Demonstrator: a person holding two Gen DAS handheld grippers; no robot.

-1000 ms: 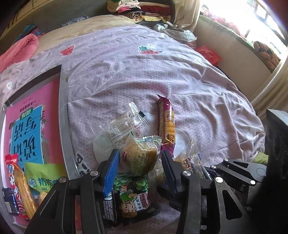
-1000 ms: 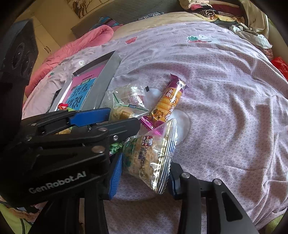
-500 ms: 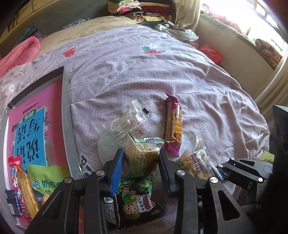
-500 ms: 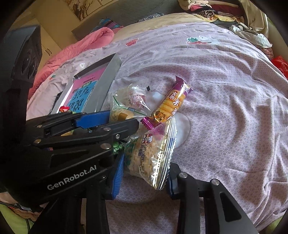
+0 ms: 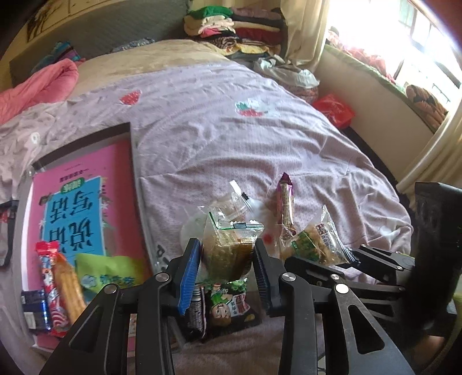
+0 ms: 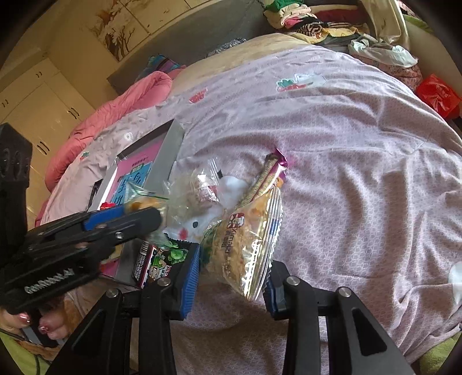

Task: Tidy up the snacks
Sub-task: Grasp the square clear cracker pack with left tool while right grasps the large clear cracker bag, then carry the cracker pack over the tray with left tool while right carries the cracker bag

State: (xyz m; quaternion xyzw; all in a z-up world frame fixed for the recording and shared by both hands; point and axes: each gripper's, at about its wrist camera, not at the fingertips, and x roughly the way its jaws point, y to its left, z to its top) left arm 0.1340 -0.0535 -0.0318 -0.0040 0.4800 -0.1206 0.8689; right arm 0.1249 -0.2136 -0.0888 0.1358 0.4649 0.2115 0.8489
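My left gripper (image 5: 228, 259) is shut on a clear packet of brownish crackers (image 5: 228, 245), held upright just above the purple bedspread (image 5: 231, 138). My right gripper (image 6: 231, 268) is shut on a clear packet of yellow crispy snack (image 6: 245, 242), also off the bed. That same packet (image 5: 314, 245) shows at the right of the left wrist view. On the bed lie a purple snack stick (image 5: 284, 204), a clear zip bag (image 5: 231, 199) and a dark green cartoon packet (image 5: 228, 303). The left gripper (image 6: 138, 213) sits just left of the right one.
A grey tray (image 5: 134, 173) with a pink and blue book lies to the left, with a red snack stick (image 5: 57, 282) and a green packet (image 5: 109, 274) on it. A pink quilt (image 5: 37, 86) and stacked clothes (image 5: 231, 26) lie at the far end. A red bag (image 5: 333, 109) sits beside the bed.
The left jaws narrowed onto the cracker packet and lifted it off the pile. The right gripper rose a little with its yellow snack packet.
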